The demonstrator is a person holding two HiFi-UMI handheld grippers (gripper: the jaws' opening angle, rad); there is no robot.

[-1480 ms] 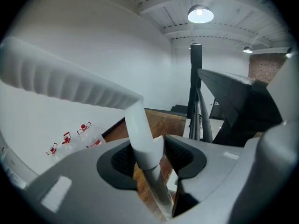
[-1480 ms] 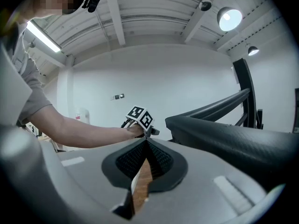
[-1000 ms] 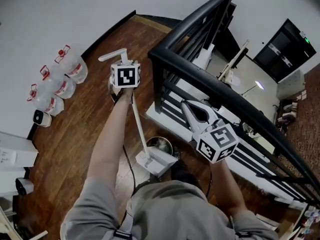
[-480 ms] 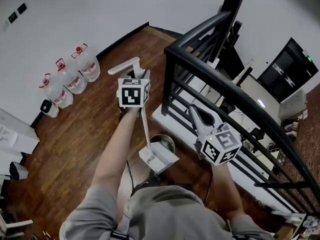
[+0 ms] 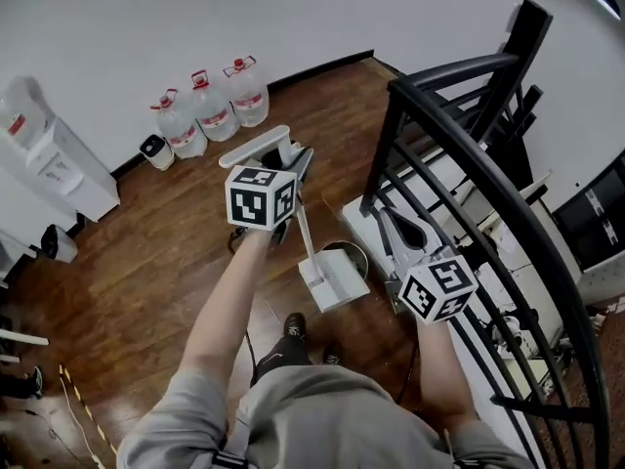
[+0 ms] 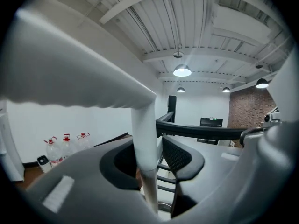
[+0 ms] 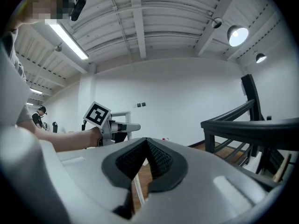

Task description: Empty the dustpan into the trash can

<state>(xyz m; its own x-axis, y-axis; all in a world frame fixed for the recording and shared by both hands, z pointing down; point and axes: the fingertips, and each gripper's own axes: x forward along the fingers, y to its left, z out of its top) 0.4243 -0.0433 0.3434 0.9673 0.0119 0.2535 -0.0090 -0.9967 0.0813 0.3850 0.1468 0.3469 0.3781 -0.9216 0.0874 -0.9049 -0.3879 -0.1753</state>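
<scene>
My left gripper [image 5: 294,161] grips the pole [image 6: 142,164] of a white long-handled dustpan just under its crossbar handle [image 5: 256,147]; its jaws are closing on the pole, which sits between the pads. The dustpan's scoop [image 5: 334,281] hangs low, in front of a small round trash can [image 5: 354,255] on the wooden floor. My right gripper [image 5: 388,217] is to the right by the railing, shut [image 7: 147,148] with nothing in it. The left gripper [image 7: 114,127] and its marker cube also show in the right gripper view.
A black stair railing [image 5: 469,159] runs along the right side, close to my right gripper. Three water bottles [image 5: 210,106], a small white device [image 5: 154,150] and a white dispenser [image 5: 49,159] stand against the far wall. The person's shoes [image 5: 293,326] are below the scoop.
Both grippers and the dustpan have swung along with the head view, so the bottles and wall now sit nearer the middle. The scoop stays close to the trash can.
</scene>
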